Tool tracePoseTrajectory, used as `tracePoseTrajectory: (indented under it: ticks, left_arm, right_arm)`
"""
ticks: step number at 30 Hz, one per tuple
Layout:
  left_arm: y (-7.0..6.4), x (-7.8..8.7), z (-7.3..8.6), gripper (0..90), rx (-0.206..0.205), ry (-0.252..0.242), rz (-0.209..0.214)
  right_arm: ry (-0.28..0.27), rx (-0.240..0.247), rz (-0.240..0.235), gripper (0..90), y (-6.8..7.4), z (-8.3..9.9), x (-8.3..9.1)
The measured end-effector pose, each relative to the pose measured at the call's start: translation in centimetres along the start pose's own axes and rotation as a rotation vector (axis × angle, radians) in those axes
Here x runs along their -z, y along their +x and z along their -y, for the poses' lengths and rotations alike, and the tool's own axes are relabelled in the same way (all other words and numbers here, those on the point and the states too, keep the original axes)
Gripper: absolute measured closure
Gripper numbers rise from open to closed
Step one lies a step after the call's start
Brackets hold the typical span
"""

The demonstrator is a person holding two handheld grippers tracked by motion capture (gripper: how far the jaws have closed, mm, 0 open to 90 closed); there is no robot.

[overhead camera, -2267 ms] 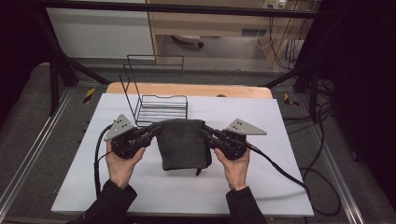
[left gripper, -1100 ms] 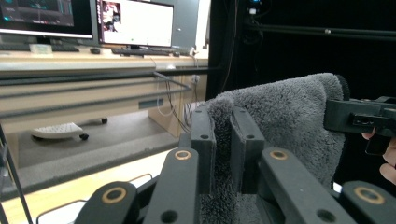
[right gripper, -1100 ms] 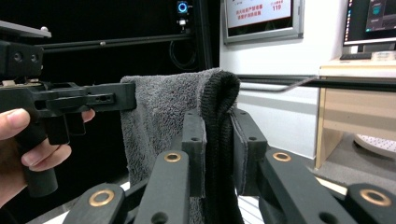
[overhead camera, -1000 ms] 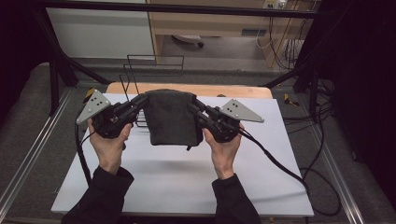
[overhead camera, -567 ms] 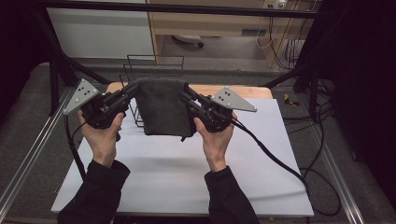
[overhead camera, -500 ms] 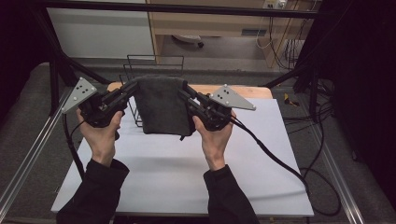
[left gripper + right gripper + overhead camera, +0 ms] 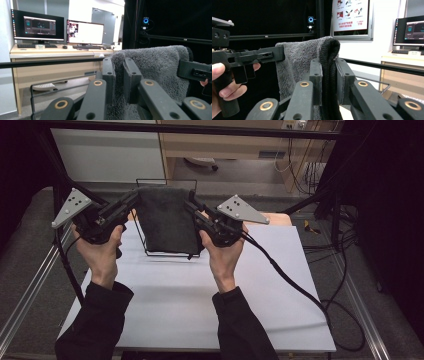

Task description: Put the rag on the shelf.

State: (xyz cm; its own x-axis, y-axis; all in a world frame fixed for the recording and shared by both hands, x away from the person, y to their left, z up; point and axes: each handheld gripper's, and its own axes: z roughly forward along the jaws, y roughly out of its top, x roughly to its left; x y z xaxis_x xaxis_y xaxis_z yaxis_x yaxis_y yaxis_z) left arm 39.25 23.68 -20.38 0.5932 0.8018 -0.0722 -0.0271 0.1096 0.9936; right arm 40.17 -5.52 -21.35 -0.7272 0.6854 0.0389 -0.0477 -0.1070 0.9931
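Dark grey terry towel (image 7: 167,222): we saw it low over the white worktop (image 7: 200,295) near the person at first; now we see it lifted and carried forward, hanging over the black wire rack (image 7: 150,251) at the far end.
Left gripper (image 7: 131,201): we see it has risen and moved away from the person and out to the left, pinching the towel's top left corner.
Right gripper (image 7: 191,203): we see it has risen and moved forward likewise, at the top right corner.
Forearms: we see them stretched further over the worktop than before.
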Motion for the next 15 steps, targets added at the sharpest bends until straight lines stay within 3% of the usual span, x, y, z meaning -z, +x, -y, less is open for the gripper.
tracePoseTrajectory:
  ticks: [15]
  left_arm:
    - [1.1,-1.2,-2.8,81.1,-0.008,-0.042,-0.012]
  right_arm:
    - [-0.028,0.023,0.012,78.2,-0.8,-2.9,-2.2]
